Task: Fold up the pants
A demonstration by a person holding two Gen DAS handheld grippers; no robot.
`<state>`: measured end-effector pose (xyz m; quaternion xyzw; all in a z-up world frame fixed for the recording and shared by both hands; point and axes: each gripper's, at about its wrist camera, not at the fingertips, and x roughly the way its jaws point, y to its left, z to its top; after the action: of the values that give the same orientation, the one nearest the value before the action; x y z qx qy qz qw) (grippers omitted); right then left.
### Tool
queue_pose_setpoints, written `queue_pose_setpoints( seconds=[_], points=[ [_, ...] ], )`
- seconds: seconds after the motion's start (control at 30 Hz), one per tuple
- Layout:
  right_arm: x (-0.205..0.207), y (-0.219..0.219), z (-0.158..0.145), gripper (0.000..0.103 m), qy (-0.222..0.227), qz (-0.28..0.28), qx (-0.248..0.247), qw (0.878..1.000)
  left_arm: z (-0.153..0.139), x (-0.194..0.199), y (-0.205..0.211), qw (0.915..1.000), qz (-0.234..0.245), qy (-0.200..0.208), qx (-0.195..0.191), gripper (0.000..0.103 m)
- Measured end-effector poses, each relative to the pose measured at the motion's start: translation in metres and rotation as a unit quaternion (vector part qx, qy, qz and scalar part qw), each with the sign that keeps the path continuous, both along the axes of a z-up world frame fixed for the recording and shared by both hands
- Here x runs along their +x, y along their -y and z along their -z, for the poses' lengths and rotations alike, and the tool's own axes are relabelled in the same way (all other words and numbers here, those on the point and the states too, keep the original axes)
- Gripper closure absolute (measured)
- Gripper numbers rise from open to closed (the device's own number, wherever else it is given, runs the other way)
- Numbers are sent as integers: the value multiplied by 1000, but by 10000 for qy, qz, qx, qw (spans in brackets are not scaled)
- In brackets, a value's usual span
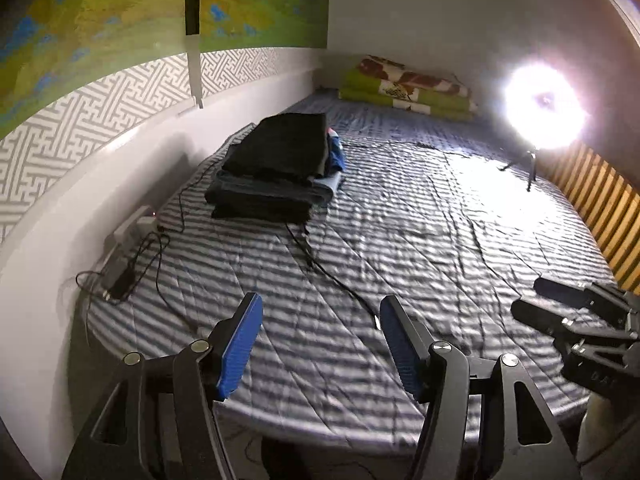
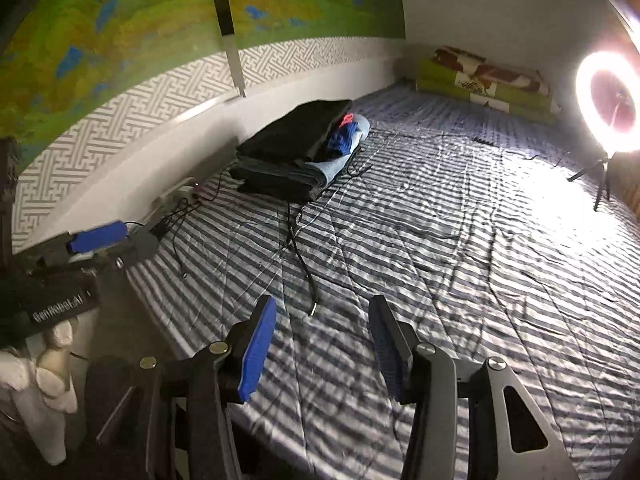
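Note:
A stack of folded clothes (image 1: 276, 168) lies on the striped bed cover (image 1: 420, 232) by the left wall, with black folded pants on top and blue garments beneath. The right wrist view shows the same stack (image 2: 296, 152). My left gripper (image 1: 322, 308) hovers open over the near end of the bed, nothing between its blue pads. My right gripper (image 2: 324, 304) is also open and empty above the cover (image 2: 460, 248). Each gripper shows in the other's view: the right one (image 1: 560, 308) at the right edge, the left one (image 2: 96, 236) at the left edge, held by a white-gloved hand (image 2: 52, 360).
Black cables (image 1: 320, 268) run across the cover from a power strip (image 1: 136, 224) by the wall. A lit ring light on a small tripod (image 1: 544, 112) stands at the far right. A folded green blanket (image 1: 408, 92) lies at the far end. Wooden slats (image 1: 600, 208) border the right side.

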<state>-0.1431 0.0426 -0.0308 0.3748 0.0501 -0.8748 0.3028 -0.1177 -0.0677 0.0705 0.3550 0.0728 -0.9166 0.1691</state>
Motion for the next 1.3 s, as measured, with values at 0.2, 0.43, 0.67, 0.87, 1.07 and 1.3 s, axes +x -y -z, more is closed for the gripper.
queue_pose_setpoints(
  seconds=[0.2, 0.43, 0.67, 0.87, 1.07, 1.3],
  points=[
    [37, -19, -11, 53, -188, 50, -31, 9998, -4, 38, -41, 9998, 127, -151, -63, 38],
    [75, -32, -14, 47, -348, 102, -40, 9993, -17, 72, -74, 9987, 264, -424, -92, 34],
    [105, -39, -18, 31, -636, 219, -84, 9977, -25, 95, -92, 9977, 323, -571, -180, 10],
    [110, -44, -13, 19, -716, 330, -141, 9968, -20, 104, -84, 9989, 88, -450, -114, 0],
    [100, -52, -1, 19, -509, 554, -147, 9971, -10, 109, -60, 9993, -259, -278, 23, 0],
    [97, -56, -1, 19, -590, 691, -89, 9958, -5, 112, -44, 9985, -496, -218, 86, 0]
  ],
)
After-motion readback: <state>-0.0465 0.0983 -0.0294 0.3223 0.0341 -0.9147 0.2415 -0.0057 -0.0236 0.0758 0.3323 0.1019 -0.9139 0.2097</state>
